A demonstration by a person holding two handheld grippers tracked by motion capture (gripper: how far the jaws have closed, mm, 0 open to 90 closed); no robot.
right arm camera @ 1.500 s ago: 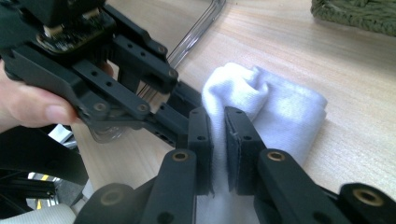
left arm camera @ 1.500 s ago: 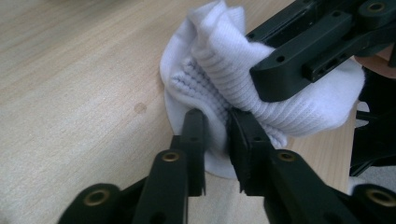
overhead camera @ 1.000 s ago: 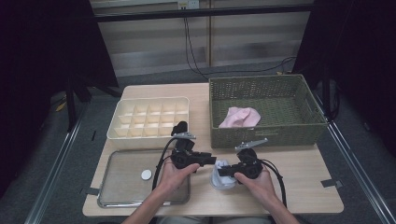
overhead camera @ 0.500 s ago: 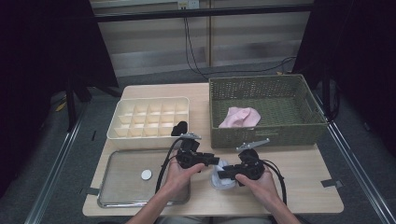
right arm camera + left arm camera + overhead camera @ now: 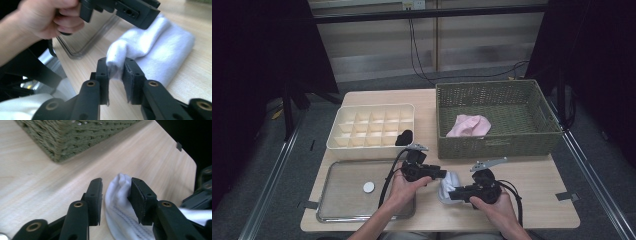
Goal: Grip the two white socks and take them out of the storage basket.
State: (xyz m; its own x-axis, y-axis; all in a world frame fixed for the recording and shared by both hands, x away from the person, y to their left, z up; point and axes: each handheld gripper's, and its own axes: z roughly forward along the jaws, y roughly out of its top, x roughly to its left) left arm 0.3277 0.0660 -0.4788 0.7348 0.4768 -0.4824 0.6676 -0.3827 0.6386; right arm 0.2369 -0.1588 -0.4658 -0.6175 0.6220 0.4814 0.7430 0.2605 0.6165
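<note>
A: Where's your sock right now?

B: On the table near the front edge, between your two grippers. Your right gripper is pinching a fold of it; those jaws have just been closing. Your left gripper straddles the other end, jaws just been opening, one pad touching, no real grip.

A: And further back?

B: Tray at your left, divider box behind it, basket with a pink cloth at the back right.

You had a pink cloth lying in the wicker basket. Cream divider tray sat beside it, and a white disc lay on the metal tray.
</note>
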